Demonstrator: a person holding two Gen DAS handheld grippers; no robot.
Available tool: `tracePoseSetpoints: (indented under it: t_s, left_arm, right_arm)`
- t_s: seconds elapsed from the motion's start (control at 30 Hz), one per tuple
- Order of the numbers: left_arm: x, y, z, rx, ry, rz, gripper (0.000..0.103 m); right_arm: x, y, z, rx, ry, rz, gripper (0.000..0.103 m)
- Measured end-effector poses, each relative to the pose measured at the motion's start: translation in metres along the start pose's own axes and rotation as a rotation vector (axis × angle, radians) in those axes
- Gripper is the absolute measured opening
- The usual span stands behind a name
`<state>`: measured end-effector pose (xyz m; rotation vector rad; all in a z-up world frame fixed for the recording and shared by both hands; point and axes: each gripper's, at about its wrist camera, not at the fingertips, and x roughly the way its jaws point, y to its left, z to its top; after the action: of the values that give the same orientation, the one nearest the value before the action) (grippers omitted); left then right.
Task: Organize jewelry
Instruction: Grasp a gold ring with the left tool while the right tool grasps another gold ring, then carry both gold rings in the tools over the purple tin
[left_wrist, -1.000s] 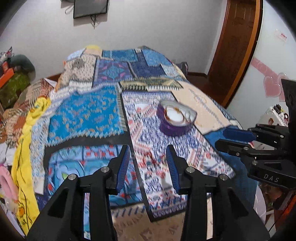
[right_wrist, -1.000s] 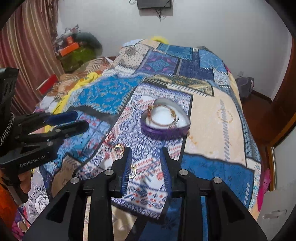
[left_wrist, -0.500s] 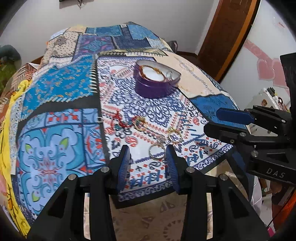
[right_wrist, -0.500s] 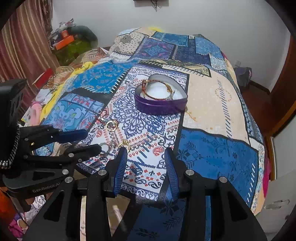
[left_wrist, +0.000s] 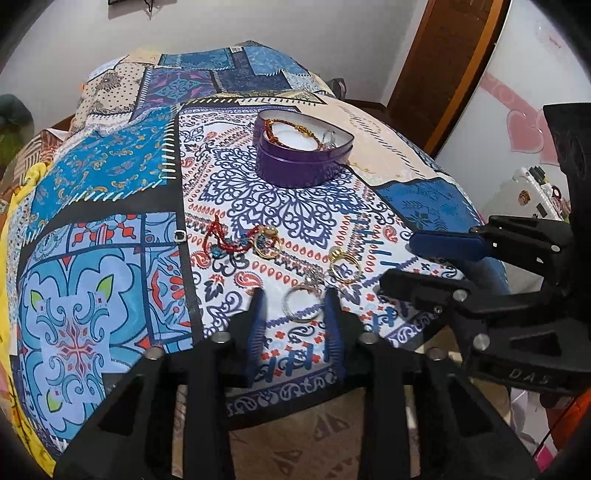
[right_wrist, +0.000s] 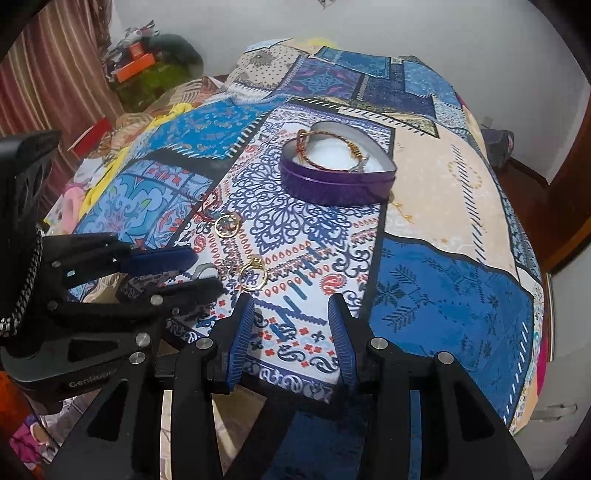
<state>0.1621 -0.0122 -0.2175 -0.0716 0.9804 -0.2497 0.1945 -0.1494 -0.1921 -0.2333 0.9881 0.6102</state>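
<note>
Just this side of the purple heart-shaped tin (left_wrist: 303, 155), we see the silver ring (left_wrist: 301, 304) lying flat between our closing left gripper (left_wrist: 295, 314), pads not yet touching; right gripper (right_wrist: 291, 325) hangs spread, empty.

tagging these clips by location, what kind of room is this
Most likely a bedroom in a home. A bed under a patchwork bedspread fills the view, a wooden door stands in the corner, and clothes and clutter are piled beside the bed near a striped curtain.
</note>
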Motion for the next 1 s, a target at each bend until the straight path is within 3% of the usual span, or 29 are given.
tracePoseSetpoints:
  t_s: [0.57, 0.6, 0.67, 0.73, 1.0]
  left_arm:
    - [-0.004, 0.025, -0.003, -0.057, -0.040, 0.007, 0.020]
    - [-0.004, 0.025, -0.003, -0.058, -0.041, 0.006, 0.020]
    - [-0.004, 0.025, -0.003, -0.060, -0.042, 0.004, 0.020]
    - [-0.004, 0.025, -0.001, -0.064, -0.042, 0.001, 0.020]
    - [-0.015, 0.022, 0.008, -0.061, -0.079, 0.002, 0.020]
  right_arm:
    - [0.025, 0.020, 0.013, -0.111, 0.000, -0.004, 0.038]
    - [0.026, 0.020, 0.013, -0.111, -0.004, -0.003, 0.037]
    - [0.026, 0.020, 0.012, -0.113, -0.008, 0.004, 0.023]
    - [0.026, 0.020, 0.013, -0.107, -0.006, 0.011, 0.018]
    - [0.022, 0.013, 0.015, -0.036, -0.018, 0.040, 0.017]
